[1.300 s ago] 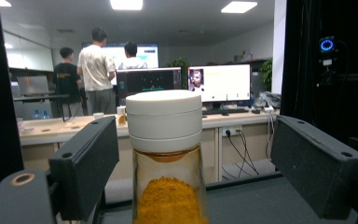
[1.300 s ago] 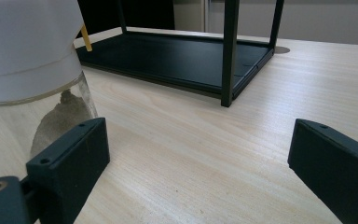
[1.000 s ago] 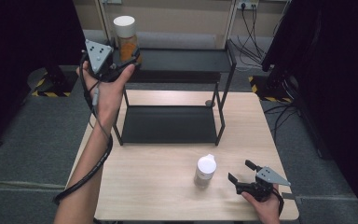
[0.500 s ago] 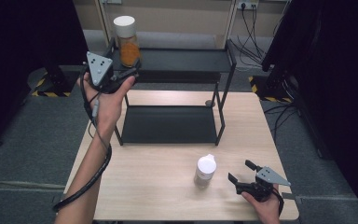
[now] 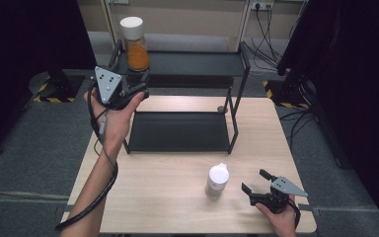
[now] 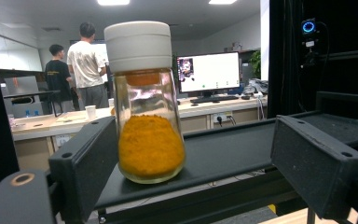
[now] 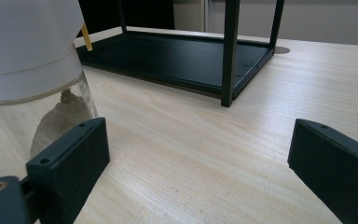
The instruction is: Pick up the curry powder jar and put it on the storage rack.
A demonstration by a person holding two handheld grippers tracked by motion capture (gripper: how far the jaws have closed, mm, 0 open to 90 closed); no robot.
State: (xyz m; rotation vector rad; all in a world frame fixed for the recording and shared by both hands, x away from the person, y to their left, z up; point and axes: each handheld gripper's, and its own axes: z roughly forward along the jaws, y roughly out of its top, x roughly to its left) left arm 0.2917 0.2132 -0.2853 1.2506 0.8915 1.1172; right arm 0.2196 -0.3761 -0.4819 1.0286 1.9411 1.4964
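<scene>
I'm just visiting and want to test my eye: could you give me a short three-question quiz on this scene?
1. True or false: the jar of orange powder stands on the black rack's top shelf.
2. Which claw is nearer the white-capped jar on the table: A left claw, B right claw?
3. Fill in: the right claw's jaws are ____.

Key: 1 true; 2 B; 3 open.

Even overhead light, ceiling lamps glaring in the left gripper view, dark side edges, near objects softly blurred
</scene>
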